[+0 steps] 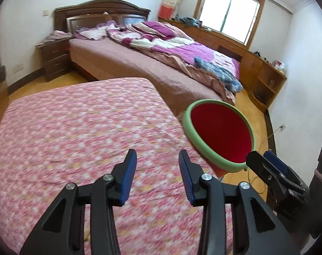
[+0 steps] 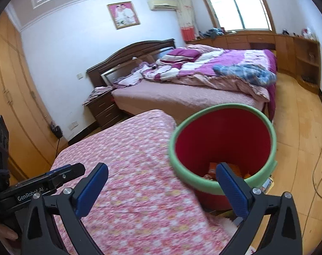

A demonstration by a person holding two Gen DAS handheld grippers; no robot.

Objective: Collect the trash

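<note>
A red bin with a green rim stands on the floor at the right edge of the pink floral table cover; it also shows in the left wrist view. Orange and other scraps lie at its bottom. My left gripper is open and empty above the floral cover. My right gripper is open and empty, its right finger in front of the bin's near rim. The right gripper shows in the left wrist view, and the left one in the right wrist view. No loose trash shows on the cover.
A large bed with a purple quilt and blue clothes stands beyond the table. A dark nightstand is beside it, wooden cabinets run under the window, a wardrobe is at left, and a cable lies on the wooden floor.
</note>
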